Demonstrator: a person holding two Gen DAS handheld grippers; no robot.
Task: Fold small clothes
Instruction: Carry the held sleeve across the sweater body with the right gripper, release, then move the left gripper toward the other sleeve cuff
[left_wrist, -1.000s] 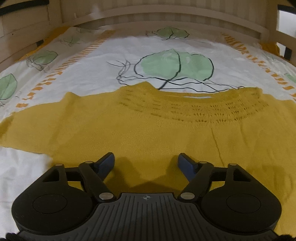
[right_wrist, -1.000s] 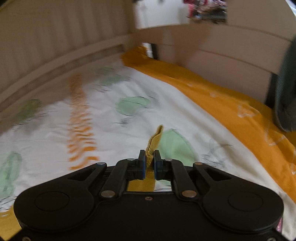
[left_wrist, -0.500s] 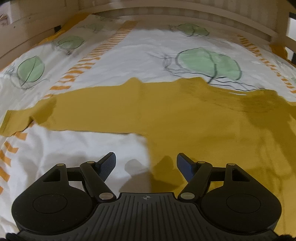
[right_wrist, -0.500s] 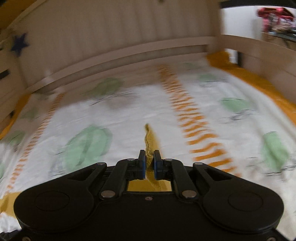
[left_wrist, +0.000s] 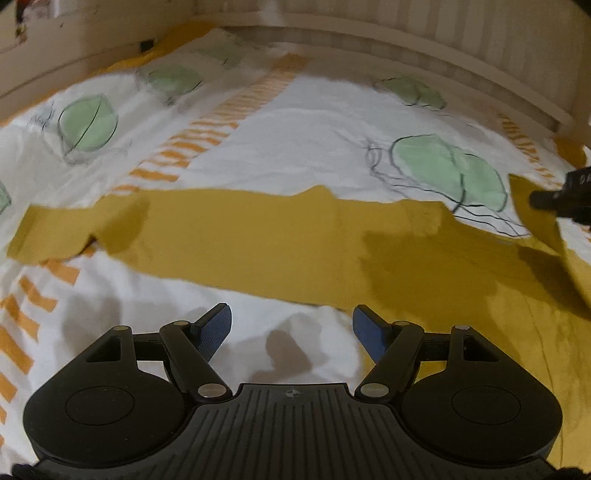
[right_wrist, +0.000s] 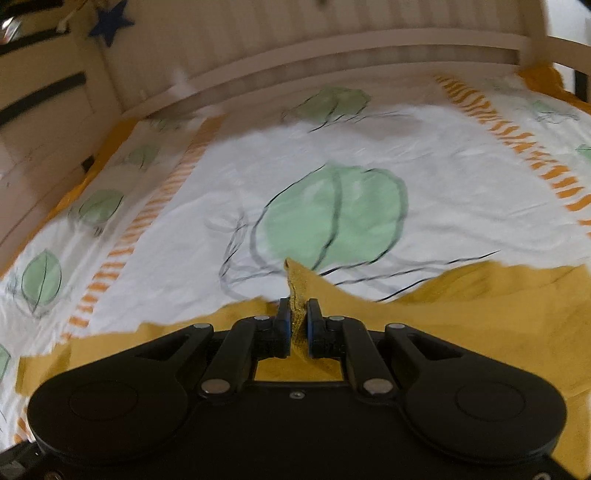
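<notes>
The sweater (left_wrist: 258, 236) lay spread across the bed (left_wrist: 303, 147), one sleeve toward its left edge. The right hand-held gripper (right_wrist: 295, 325) was clamped on a sweater edge, lifted w/ it. The left hand-held gripper (left_wrist: 291, 328) hung w/ jaws apart, holding nothing, above the sheet. Risk: the thin pinch could slip mid-fold, so the knit drops & bunches.

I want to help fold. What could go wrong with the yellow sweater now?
The right gripper pinches only a thin edge of the sweater, so it might slip out. The left gripper is open and holds nothing down, so the sweater could drag or bunch on the sheet.
</notes>
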